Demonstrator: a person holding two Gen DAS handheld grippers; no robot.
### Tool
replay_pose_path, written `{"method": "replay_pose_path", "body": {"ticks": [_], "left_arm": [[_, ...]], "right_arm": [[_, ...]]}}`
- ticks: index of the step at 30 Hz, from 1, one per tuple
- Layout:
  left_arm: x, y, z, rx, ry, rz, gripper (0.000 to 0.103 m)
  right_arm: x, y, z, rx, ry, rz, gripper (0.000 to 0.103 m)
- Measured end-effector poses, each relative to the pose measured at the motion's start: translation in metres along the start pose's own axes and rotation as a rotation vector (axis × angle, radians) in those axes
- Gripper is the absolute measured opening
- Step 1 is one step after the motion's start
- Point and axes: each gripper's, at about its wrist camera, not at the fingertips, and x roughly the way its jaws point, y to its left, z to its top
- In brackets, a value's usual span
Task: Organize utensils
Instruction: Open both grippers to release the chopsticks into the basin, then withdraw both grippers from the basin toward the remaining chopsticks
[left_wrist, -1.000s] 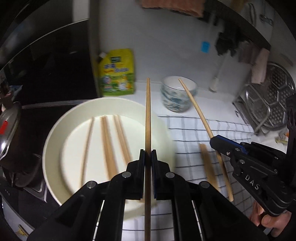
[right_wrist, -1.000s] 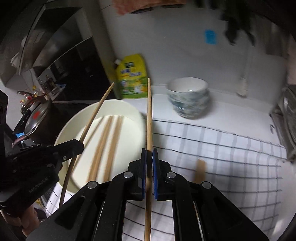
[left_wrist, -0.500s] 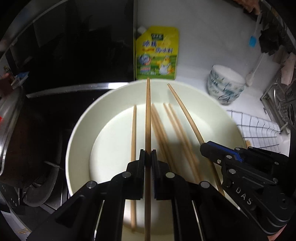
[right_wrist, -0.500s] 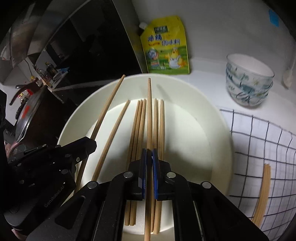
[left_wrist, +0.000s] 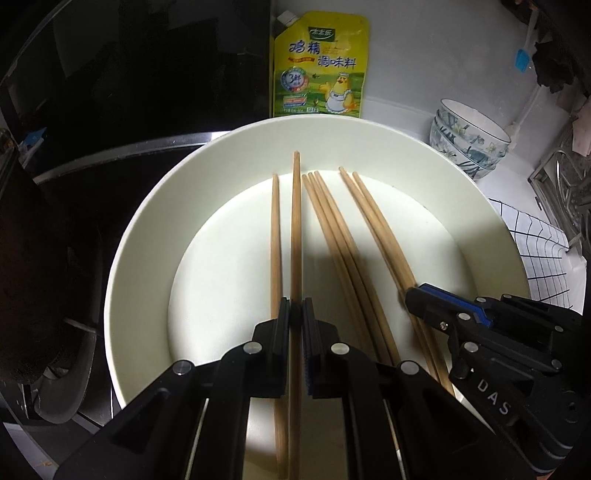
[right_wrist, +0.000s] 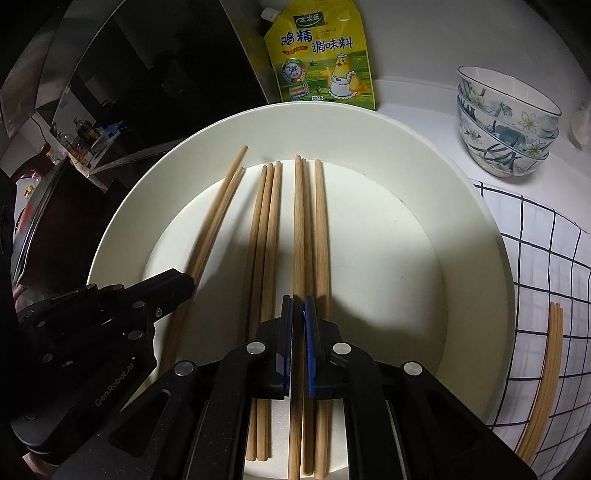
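Chopsticks' (right_wrist: 543, 387) lower ends perhaps under gripper body.

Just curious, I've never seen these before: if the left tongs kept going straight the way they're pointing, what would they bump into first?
Probably the white plate. The left tongs, shut on a chopstick, angle down at it; the stick's tip would likely touch first, though depth is unclear.
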Motion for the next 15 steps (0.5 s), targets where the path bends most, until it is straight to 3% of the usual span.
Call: {"method": "replay_pose_path", "body": {"ticks": [2,4,15], "left_arm": [[-0.001,0.003,0.000,-0.017,0.003,-0.002,0.013],[-0.002,0.005,0.001,-0.027,-0.002,-0.001,0.029],[-0.028,0.010,-0.004,-0.039,-0.049,0.013,0.045]], "right_arm": [[-0.003,0.002,0.000,-0.006,-0.002,-0.009,0.011],[-0.010,0.003,0.000,-0.005,-0.023,-0.014,0.019],[-0.034,0.004,-0.010,-0.005,-0.056,-0.029,0.020]]}}
